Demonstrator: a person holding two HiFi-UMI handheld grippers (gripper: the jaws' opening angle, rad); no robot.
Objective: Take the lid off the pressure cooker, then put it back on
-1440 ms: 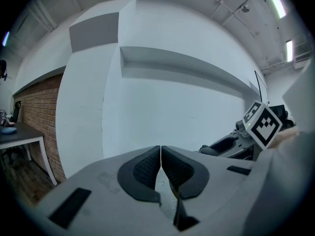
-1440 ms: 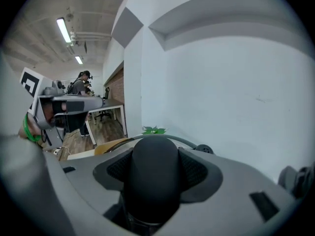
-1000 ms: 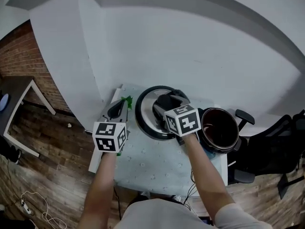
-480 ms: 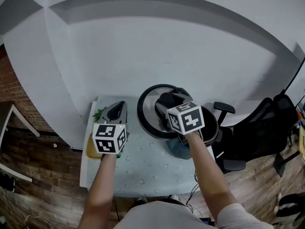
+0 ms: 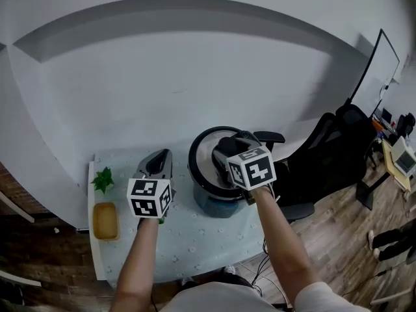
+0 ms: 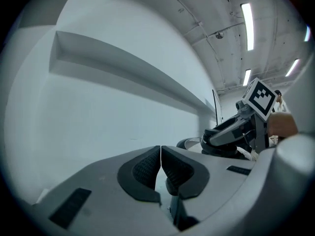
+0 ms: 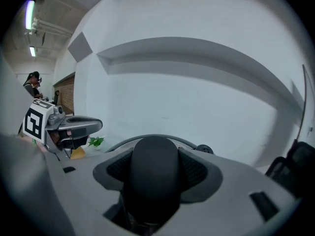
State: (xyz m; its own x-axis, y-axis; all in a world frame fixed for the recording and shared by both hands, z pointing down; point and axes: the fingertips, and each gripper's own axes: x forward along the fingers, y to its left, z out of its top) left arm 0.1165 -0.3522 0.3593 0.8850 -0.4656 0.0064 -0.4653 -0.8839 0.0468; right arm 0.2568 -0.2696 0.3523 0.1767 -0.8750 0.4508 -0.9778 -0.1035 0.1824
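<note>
The round pressure cooker lid (image 5: 200, 160), pale with a black rim, hangs level over the blue-based cooker body (image 5: 218, 207), hiding its mouth. Whether it rests on the body I cannot tell. My right gripper (image 5: 229, 143) is shut on the lid's black handle (image 7: 156, 181), which fills the space between the pads (image 7: 199, 170); the lid's rim (image 7: 118, 144) curves behind it. My left gripper (image 5: 160, 158) hovers over the table left of the cooker, jaws pressed together on nothing (image 6: 160, 156). From the left gripper view the right gripper (image 6: 236, 132) and lid edge (image 6: 189, 142) show at right.
The pale blue table (image 5: 195, 239) carries a small green plant (image 5: 103, 179) and a yellow tray (image 5: 105, 220) at its left end. A black office chair (image 5: 325, 155) stands right of the table and a monitor (image 5: 385, 57) further right. A grey wall rises behind.
The right gripper carried the lid rightward from beside the open pot to directly over it; the pot's dark inside no longer shows. The head view swung right. The left gripper stayed shut.
</note>
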